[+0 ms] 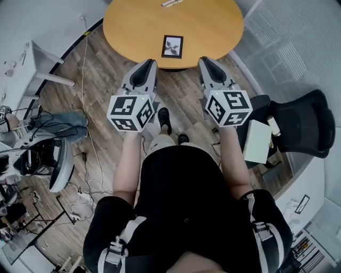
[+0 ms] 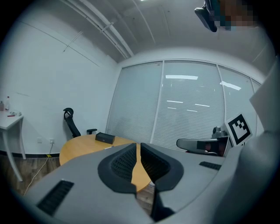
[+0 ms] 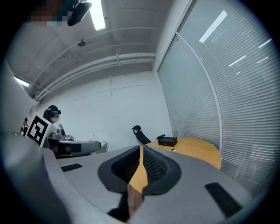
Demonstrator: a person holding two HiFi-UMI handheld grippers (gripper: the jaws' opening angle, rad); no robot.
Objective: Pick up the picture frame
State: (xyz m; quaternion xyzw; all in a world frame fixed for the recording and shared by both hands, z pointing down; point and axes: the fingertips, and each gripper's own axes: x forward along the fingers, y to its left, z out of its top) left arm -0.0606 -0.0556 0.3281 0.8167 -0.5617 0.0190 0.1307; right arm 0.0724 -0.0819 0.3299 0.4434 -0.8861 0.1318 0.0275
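The picture frame [image 1: 172, 46], black with a pale print, lies flat near the near edge of the round wooden table [image 1: 133, 26]. My left gripper [image 1: 149, 63] hovers just short of that edge, to the frame's lower left, with its jaws closed together and nothing between them. My right gripper [image 1: 204, 60] is level with it at the frame's lower right, tips meeting, also empty. In the left gripper view the gripper [image 2: 138, 146] points across the table [image 2: 78, 146]. In the right gripper view the gripper [image 3: 141, 148] does the same, and its body hides the frame.
A small black box [image 2: 105, 138] [image 3: 167, 141] and a pen-like object [image 1: 169, 3] sit at the table's far side. A black office chair [image 1: 298, 122] stands at the right, a white desk [image 1: 37, 69] at the left, with cables on the wooden floor. Glass walls with blinds stand behind the table.
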